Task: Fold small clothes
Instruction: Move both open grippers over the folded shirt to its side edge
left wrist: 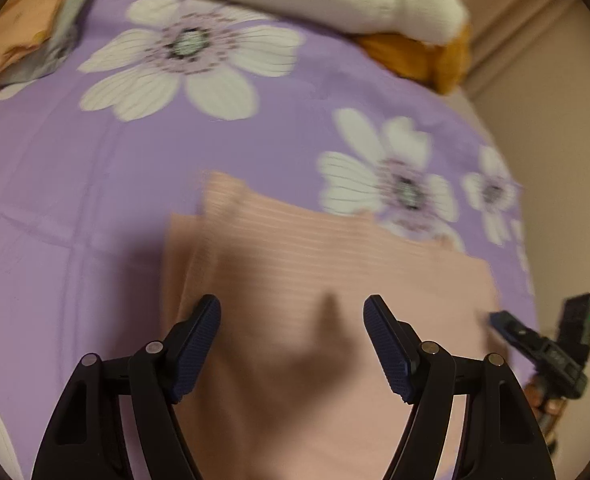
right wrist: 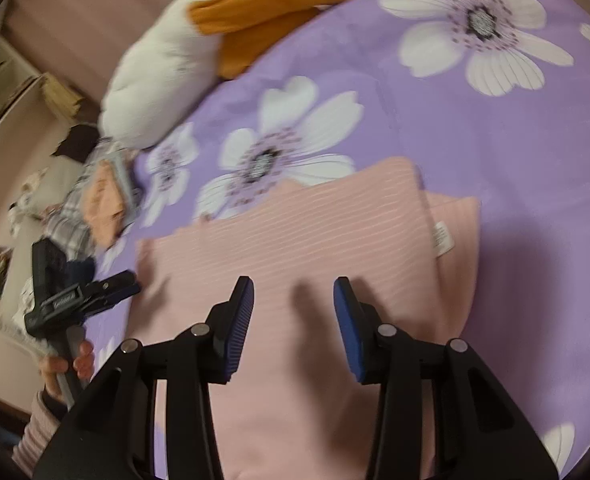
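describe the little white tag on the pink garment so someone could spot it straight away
Start from the purple flowered bedsheet. On it lies the pink ribbed garment. The care tag hangs off the folded edge on the garment's right side in the right wrist view; it is the only small white rectangle on plain pink.

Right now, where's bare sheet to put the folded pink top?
Free: purple sheet right of the pink top, and the stretch toward the far flower print. Crowded: white and orange clothes pile at the far edge.
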